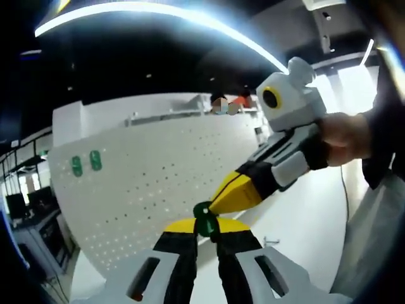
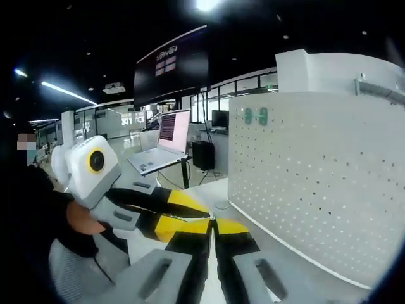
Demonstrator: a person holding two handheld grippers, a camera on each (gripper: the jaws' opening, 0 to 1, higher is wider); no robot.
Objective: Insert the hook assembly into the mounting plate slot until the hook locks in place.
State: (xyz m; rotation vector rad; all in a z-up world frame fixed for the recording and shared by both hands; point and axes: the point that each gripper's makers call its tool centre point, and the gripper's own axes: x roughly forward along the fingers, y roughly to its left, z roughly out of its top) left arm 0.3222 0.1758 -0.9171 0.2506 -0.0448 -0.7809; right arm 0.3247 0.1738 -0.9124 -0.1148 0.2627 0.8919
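A dark ceiling hangs overhead, crossed by a long bright light strip [image 1: 158, 12]. Beyond the white tabletop [image 2: 215, 190] an open laptop [image 2: 166, 147] sits on a stand, with a dark hanging sign [image 2: 171, 66] above and bright windows [image 2: 215, 101] behind it.

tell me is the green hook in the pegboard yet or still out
Out. The green hook sits pinched at the left gripper tips, with the right gripper touching it, clear of the pegboard.

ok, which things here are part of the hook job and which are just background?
Job:
- green hook, pinched between both grippers' tips
- left gripper
- right gripper
- white pegboard
- two green hooks already on the pegboard

Background:
- open laptop
- overhead sign
- ceiling light strip
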